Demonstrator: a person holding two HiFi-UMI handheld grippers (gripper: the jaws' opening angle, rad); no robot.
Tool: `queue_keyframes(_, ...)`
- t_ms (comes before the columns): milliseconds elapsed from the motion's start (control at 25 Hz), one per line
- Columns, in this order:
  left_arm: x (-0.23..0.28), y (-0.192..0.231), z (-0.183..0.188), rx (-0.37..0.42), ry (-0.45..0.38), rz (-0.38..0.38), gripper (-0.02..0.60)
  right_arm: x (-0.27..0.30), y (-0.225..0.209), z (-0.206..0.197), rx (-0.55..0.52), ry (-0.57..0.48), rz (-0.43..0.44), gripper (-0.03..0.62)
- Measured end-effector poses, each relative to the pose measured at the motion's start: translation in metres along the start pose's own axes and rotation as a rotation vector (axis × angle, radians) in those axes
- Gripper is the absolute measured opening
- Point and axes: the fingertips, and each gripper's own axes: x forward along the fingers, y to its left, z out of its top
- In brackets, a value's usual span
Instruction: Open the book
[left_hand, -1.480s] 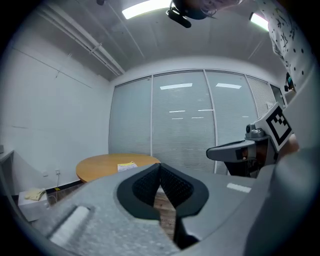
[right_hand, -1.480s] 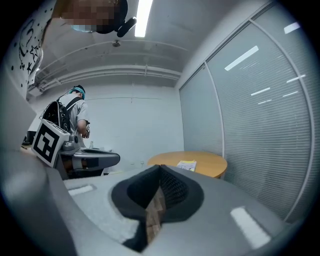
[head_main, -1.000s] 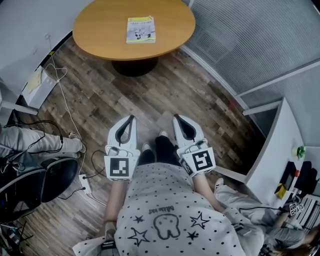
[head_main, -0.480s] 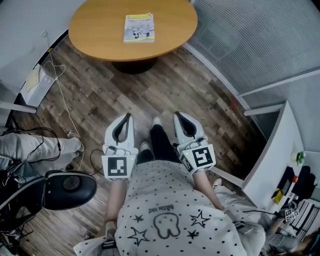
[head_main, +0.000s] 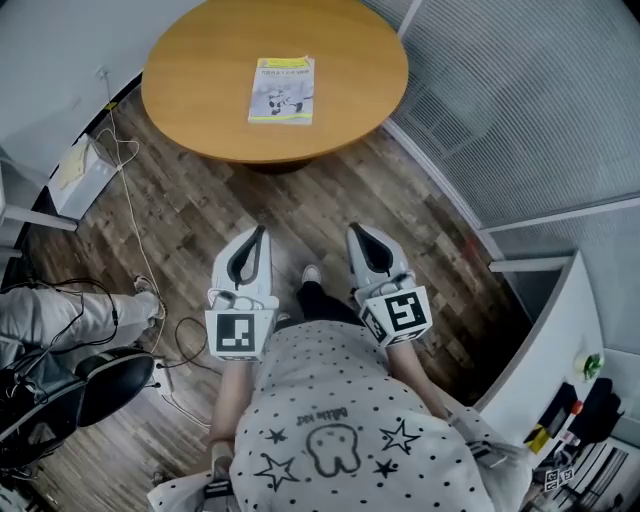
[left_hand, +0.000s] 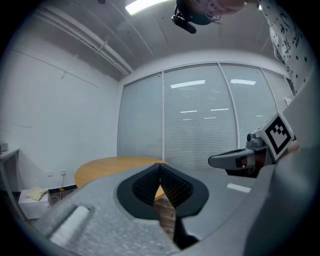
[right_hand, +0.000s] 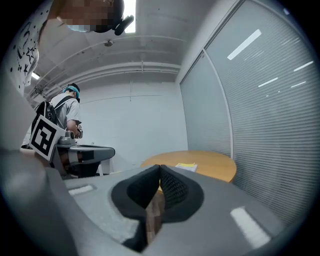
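Lying closed on the round wooden tabletop (head_main: 200, 110), the thin yellow-and-white book (head_main: 282, 90) was likely best neared first; left tool (head_main: 262, 233) and right tool (head_main: 352, 233) were held shut, empty.

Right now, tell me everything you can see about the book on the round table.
The book is thin and looks like a paperback. It is closed and lies flat with its cover up. The cover is pale, with a yellow strip along the far edge, a yellow-green strip along the near edge and a dark drawing in the middle; the print is too small to read. It sits near the middle of the round wooden table, slightly askew. Only the tabletop touches it.
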Motion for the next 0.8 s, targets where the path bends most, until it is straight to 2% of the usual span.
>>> queue_keyframes(520, 0.067, -0.016, -0.002, 0.031, 0.028, -0.014, 0.009, 0.046, -0.051, 0.011, 0.003, -0.018, 0.080, 0.005)
queue_keyframes(800, 0.084, -0.016, -0.001, 0.033, 0.028, 0.006, 0.009, 0.052, -0.070, 0.009, 0.011, -0.006, 0.087, 0.005)
